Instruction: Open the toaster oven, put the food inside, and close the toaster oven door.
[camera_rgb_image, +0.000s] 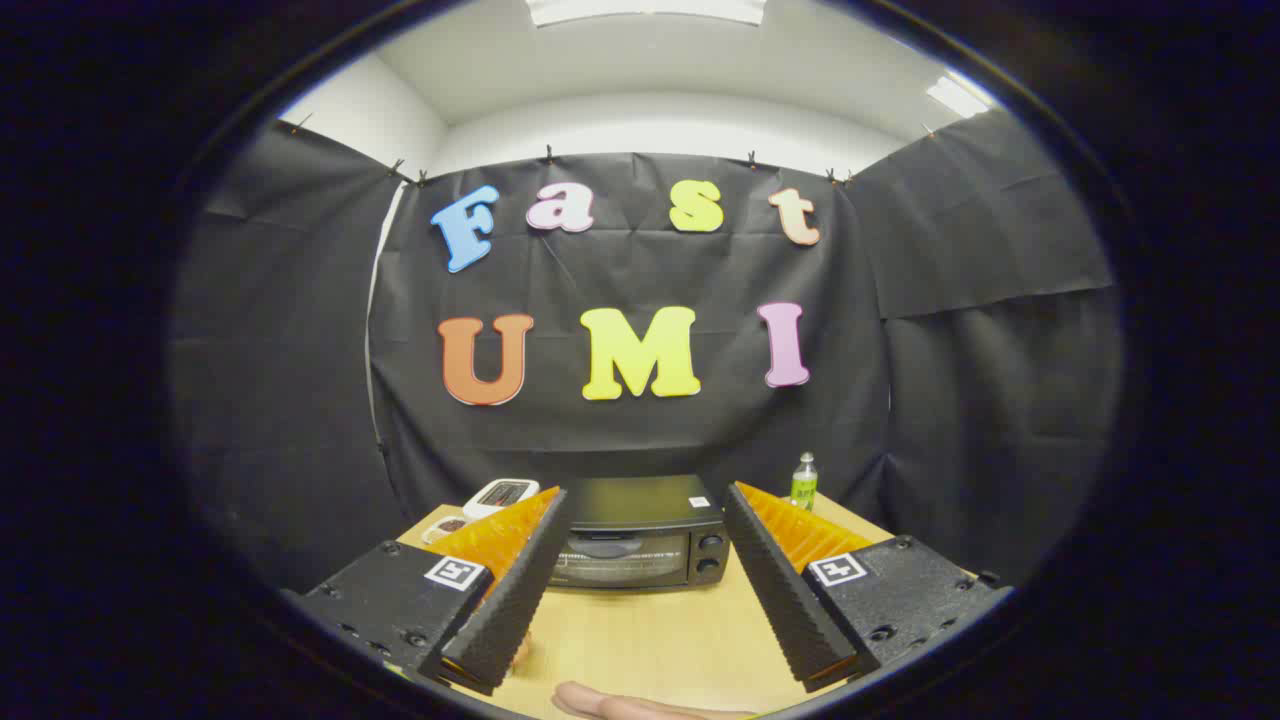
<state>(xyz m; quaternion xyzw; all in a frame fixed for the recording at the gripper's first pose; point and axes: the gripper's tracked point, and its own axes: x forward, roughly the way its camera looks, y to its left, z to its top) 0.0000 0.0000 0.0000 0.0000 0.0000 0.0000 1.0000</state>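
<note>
Toaster oven (640, 545): black casing, satin sheen on top; door panel glossy, glass-like. Table (650, 640) beneath toaster oven: pale wood-look top, smooth, matt. Gripper (645, 535) spread wide, fingers (515, 590) flanking toaster oven, pads ribbed, matt. Bottle (804, 481) right of toaster oven: glossy plastic look.

A light wooden table (650, 640) is seen; on it stand a closed toaster oven (640, 545), a green bottle (803, 482), a white device (500, 496) and a small dish (446, 527).

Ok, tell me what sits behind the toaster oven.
Behind the toaster oven, whose door is shut, only the black cloth wall shows. A green bottle stands off to its side. The open gripper frames the oven; the table behind it is hidden.
</note>
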